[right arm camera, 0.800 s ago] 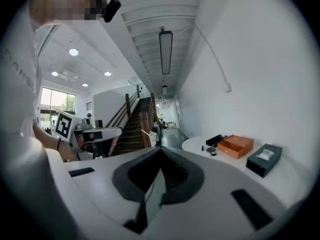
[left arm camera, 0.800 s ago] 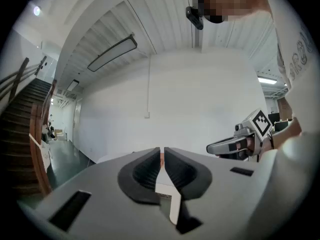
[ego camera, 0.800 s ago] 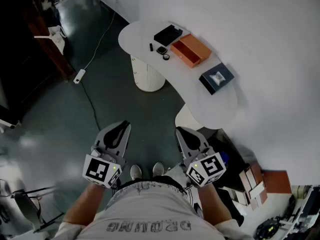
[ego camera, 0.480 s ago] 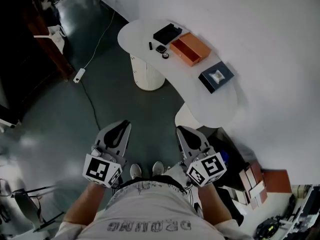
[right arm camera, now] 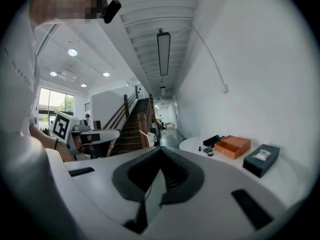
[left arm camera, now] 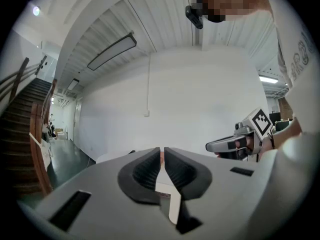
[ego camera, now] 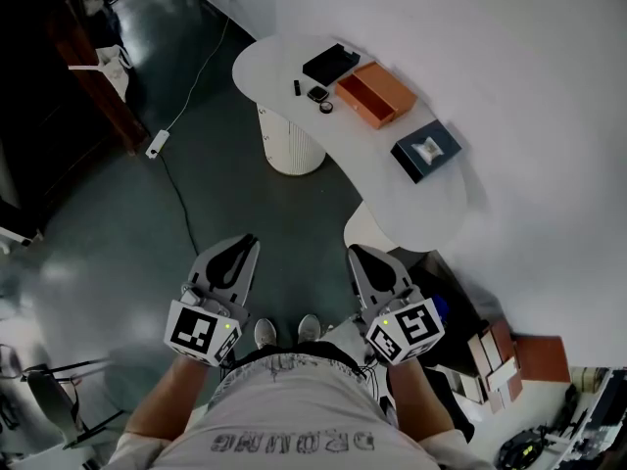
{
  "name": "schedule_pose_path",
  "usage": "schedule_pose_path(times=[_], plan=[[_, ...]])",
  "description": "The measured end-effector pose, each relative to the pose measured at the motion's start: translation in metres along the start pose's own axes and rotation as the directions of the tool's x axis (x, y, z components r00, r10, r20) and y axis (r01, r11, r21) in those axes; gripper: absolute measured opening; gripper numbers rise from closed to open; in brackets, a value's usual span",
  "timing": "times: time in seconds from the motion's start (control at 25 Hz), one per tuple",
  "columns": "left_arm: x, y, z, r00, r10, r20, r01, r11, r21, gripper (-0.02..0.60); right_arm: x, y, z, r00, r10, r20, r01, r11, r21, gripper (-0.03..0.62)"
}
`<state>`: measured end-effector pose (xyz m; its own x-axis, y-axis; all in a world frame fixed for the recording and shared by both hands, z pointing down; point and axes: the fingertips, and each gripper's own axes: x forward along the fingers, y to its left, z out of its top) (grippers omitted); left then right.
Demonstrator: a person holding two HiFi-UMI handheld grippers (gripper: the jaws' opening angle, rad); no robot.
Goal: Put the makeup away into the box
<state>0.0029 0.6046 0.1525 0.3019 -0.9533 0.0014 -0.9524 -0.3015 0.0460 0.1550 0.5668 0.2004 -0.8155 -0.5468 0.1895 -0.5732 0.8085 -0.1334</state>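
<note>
**Both grippers empty, well short of the table**
The left gripper [ego camera: 238,249] and right gripper [ego camera: 365,259] were closed on nothing. The small dark makeup pieces [ego camera: 316,96] lay on the curved white table [ego camera: 411,213], just beside the open orange cardboard box [ego camera: 375,94]. Shut jaws arriving carelessly risked knocking them off the edge.

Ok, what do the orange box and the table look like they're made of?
The orange box: likely matte cardboard, judging by flat even colour, thin straight walls, no shine. The table: smooth white top, painted or laminate, no grain visible. Both are too far off to be sure.
</note>
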Motion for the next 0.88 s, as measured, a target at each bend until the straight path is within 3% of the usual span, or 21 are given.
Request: schedule_pose_path(times=[0.88], plan=[[0.04, -0.013, 0.0, 1.0, 0.029, 0.0, -0.029, 1.0, 0.012, 0.041, 0.0, -0.043, 0.014, 1.0, 0.007, 0.013, -0.006, 0.999, -0.032, 0.025]])
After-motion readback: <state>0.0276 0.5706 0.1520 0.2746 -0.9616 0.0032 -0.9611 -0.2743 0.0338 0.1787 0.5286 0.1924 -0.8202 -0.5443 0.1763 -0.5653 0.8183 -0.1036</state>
